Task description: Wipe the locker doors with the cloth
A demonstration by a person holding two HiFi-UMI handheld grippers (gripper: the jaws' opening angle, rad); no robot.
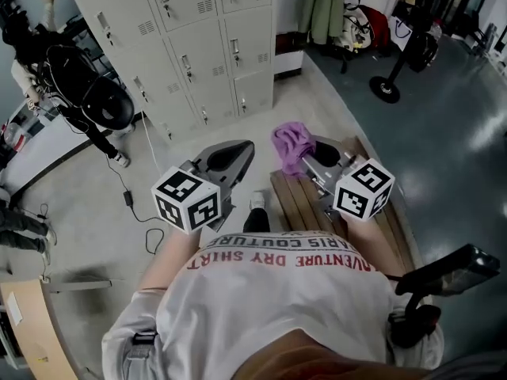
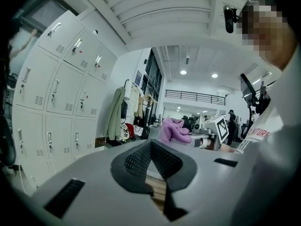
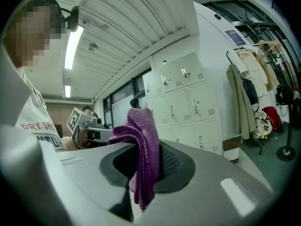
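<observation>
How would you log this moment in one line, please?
right claw: shut on cloth | left claw: shut, empty | lockers: ahead, no contact

Head view looks steeply down; both gripper views look along their jaws; all share the lockers (image 1: 190, 46).

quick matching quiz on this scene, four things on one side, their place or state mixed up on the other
1. cloth
2. left hand-held gripper
3. lockers
4. wooden bench

A. jaws together, nothing between them
B. on the floor, below the right hand-held gripper in the head view
C. purple, clamped in the right hand-held gripper
D. pale grey, doors closed

Pairs: 1-C, 2-A, 3-D, 4-B
</observation>
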